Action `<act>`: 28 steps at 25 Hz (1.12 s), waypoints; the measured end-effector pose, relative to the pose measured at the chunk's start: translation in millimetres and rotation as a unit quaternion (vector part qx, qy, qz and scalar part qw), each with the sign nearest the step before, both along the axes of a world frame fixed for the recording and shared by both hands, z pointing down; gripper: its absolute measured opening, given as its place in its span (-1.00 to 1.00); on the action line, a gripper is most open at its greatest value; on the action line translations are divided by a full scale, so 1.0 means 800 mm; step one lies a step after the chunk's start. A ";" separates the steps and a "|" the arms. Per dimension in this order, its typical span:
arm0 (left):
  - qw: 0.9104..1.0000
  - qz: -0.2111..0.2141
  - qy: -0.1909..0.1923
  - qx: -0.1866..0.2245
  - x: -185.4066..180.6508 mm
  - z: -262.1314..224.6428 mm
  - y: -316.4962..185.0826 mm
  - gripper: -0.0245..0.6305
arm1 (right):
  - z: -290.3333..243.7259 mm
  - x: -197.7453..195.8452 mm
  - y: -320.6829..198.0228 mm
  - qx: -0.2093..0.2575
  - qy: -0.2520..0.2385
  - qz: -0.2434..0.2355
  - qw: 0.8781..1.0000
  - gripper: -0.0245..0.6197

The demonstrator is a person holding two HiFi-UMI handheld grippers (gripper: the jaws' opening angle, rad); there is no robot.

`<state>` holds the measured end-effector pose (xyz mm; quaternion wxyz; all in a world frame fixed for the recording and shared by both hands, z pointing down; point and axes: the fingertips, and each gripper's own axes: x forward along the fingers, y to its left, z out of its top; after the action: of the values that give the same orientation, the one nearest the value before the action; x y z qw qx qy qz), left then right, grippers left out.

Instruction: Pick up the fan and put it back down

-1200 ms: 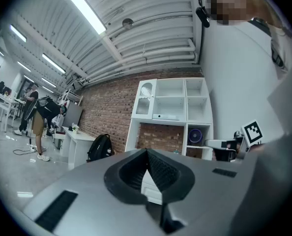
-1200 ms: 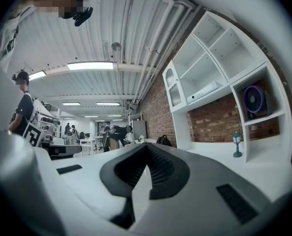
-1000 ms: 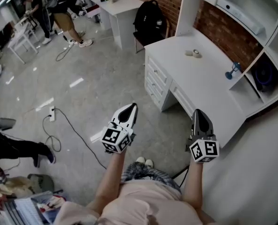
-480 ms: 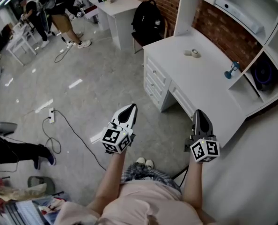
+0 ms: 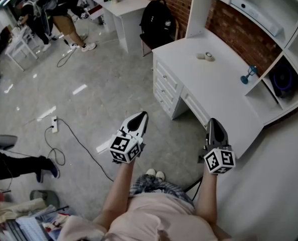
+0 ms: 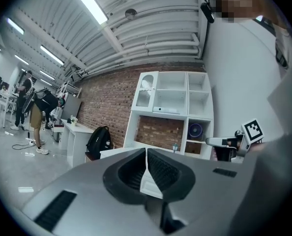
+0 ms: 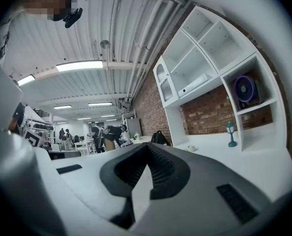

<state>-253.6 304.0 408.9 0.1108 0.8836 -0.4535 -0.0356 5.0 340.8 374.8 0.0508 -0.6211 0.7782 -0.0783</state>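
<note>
A glossy grey floor [image 5: 89, 79] with pale reflections fills the left of the head view, and a red brick wall [image 5: 239, 31] backs the furniture on the right. At nine o'clock a white power strip [image 5: 54, 124] lies on the floor with a thin black cable curling away from it.

Near the centre, the left gripper [image 5: 140, 115] is held level over the floor. Its smooth grey shell tapers to black ribbed pads, and the jaws are pressed together with nothing between them. At twelve o'clock a soft black backpack [image 5: 160, 18] slumps beside a white desk [image 5: 214, 92] with flat panelled drawers. On its matte top sit a small round roll [image 5: 206, 56] and a little blue lamp-shaped figure [image 5: 250, 76].

The right gripper [image 5: 212, 120] hovers at the desk's near edge, its ridged jaws likewise closed tip to tip on nothing. The fan [image 5: 283, 80], round, with a purple ring and dark grille, stands in a square white shelf cubby at about two o'clock from this gripper, well apart from both.
</note>
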 end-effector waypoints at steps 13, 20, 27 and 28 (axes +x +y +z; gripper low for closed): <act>0.999 -0.012 0.026 0.032 -0.022 -0.011 -0.016 0.12 | 0.005 -0.007 -0.012 -0.009 0.001 0.001 1.000 -0.89; 0.999 -0.019 0.020 0.037 -0.046 -0.002 -0.029 0.23 | 0.012 -0.021 -0.019 -0.010 -0.002 0.010 1.000 -0.89; 0.999 -0.010 0.022 0.029 -0.058 0.010 -0.043 0.23 | 0.014 -0.031 -0.025 -0.010 0.001 0.015 1.000 -0.89; 0.999 -0.008 0.021 0.027 -0.058 0.011 -0.045 0.23 | 0.014 -0.031 -0.026 -0.011 0.000 0.016 1.000 -0.89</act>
<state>-300.3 267.9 417.6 0.0957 0.8817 -0.4571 -0.0672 -20.1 320.0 386.0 0.0457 -0.6335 0.7675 -0.0861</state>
